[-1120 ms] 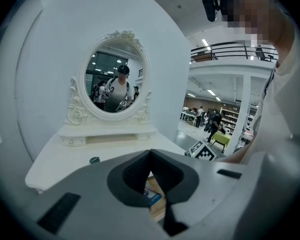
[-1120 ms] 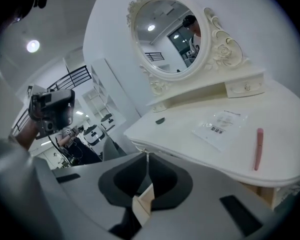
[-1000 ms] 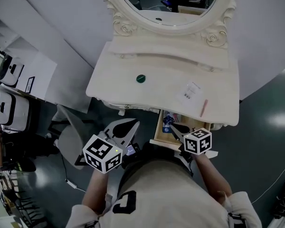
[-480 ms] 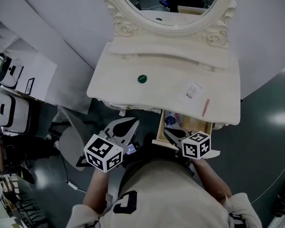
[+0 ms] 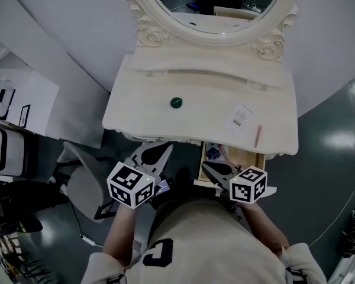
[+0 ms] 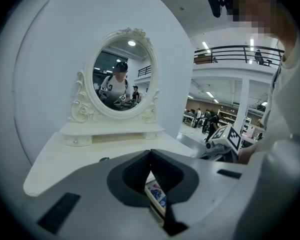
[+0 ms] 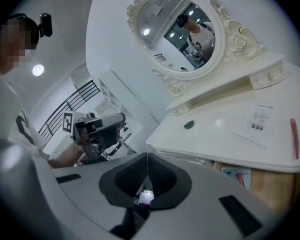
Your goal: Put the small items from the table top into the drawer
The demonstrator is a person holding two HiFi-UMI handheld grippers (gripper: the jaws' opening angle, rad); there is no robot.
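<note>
Jaws of our left gripper (image 5: pixel 164 149) meet on nothing, short of the desk (image 5: pixel 142 114). On the desk we see a green disc (image 5: pixel 176 103), a clear packet (image 5: pixel 239 118) and a pink stick (image 5: pixel 257 135). Our right gripper (image 5: pixel 206 167), likewise closed and empty, hangs by the open drawer (image 5: pixel 248 157).

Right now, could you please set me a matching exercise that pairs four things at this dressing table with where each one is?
Things:
1. green round item
2. clear packet
3. pink stick
4. drawer

Places:
A. pulled open below the right front of the table top
B. on the table top, close to its right front edge
C. on the table top, left of the middle, apart from the others
D. flat on the table top, right of the middle, just left of the pink stick

Pairs: 1-C, 2-D, 3-B, 4-A
</note>
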